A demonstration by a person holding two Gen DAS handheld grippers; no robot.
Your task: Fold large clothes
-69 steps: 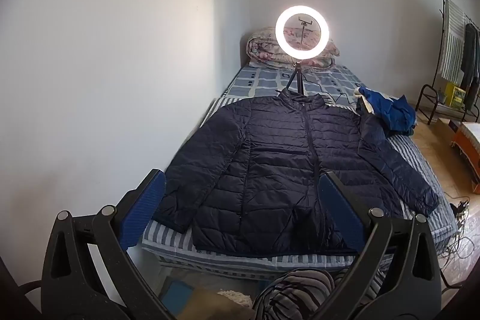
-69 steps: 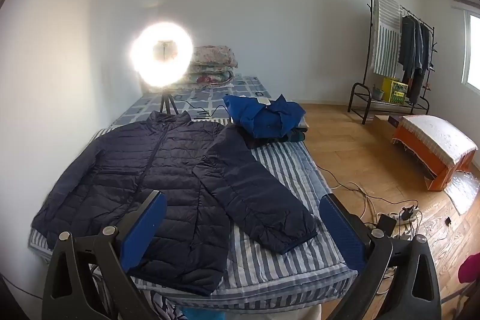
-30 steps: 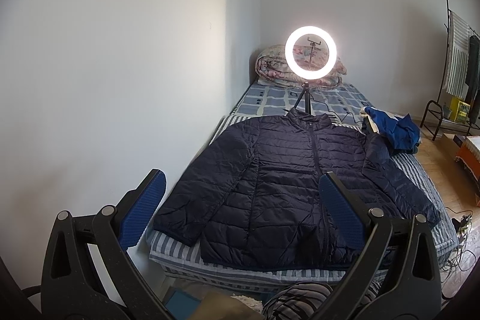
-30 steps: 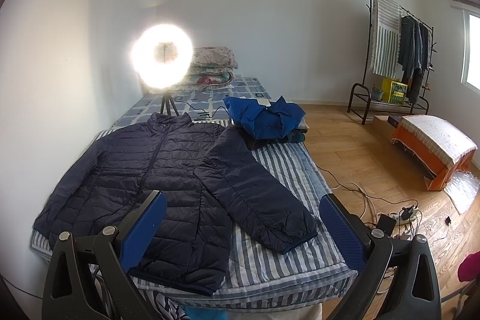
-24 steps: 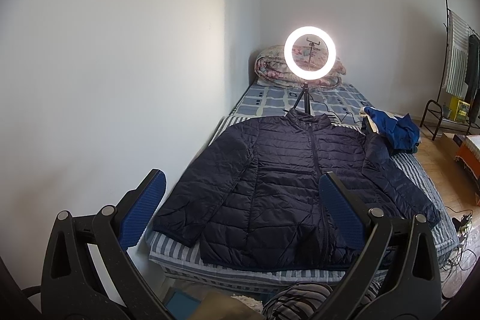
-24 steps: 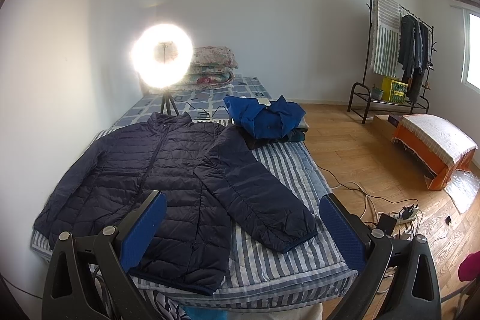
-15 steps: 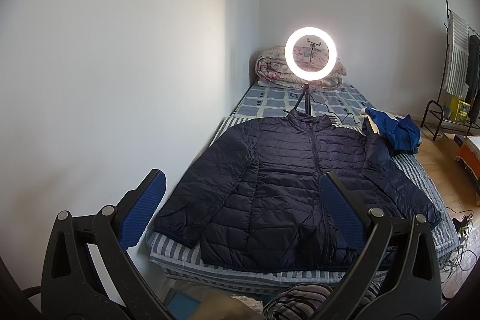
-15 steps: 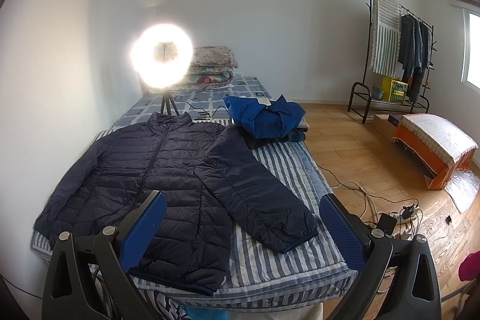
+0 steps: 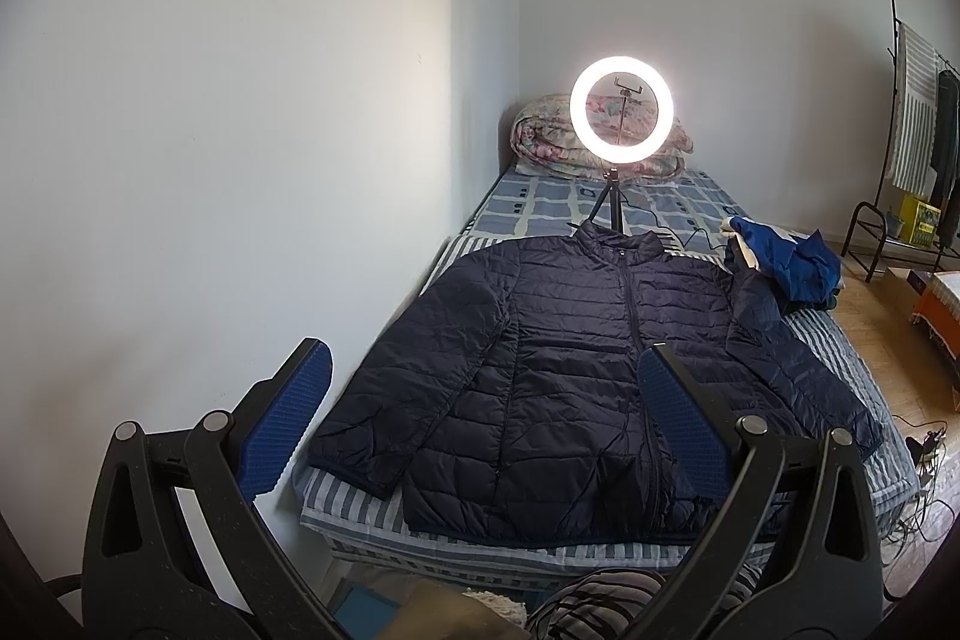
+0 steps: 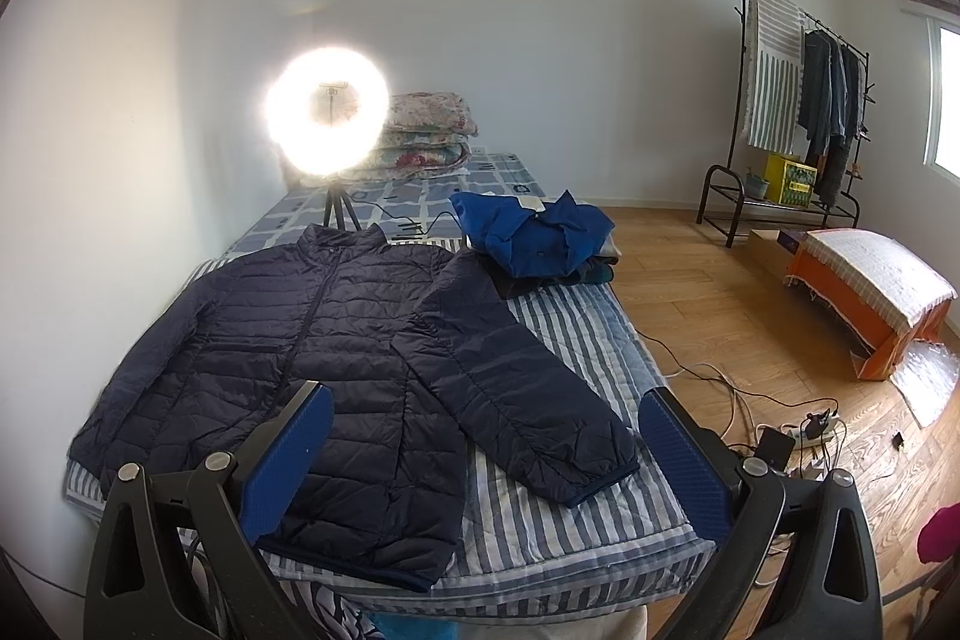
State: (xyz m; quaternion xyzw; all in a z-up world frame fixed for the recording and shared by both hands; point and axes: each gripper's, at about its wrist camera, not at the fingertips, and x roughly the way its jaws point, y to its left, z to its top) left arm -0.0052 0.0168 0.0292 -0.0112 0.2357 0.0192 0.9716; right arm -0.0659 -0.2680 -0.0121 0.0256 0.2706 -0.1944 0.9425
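Note:
A dark navy quilted jacket (image 9: 576, 358) lies flat, front up and zipped, on a striped bed (image 9: 360, 511), sleeves spread out to both sides. It also shows in the right wrist view (image 10: 354, 358), with its right sleeve (image 10: 528, 400) reaching toward the bed's near right corner. My left gripper (image 9: 483, 394) is open and empty, held back from the foot of the bed above the jacket's hem. My right gripper (image 10: 486, 436) is open and empty, above the near hem and right sleeve.
A lit ring light on a tripod (image 9: 621, 112) stands behind the jacket's collar. A pile of blue clothes (image 10: 534, 232) lies at the bed's right side. Folded quilts (image 10: 426, 130) sit at the head. A clothes rack (image 10: 798, 100), orange bench (image 10: 870, 292) and floor cables (image 10: 780, 430) are at right. A wall runs along the bed's left.
The left gripper has drawn back and tilted up slightly, so the jacket sits lower and smaller in its view. The right view is nearly unchanged. Both grippers stay open.

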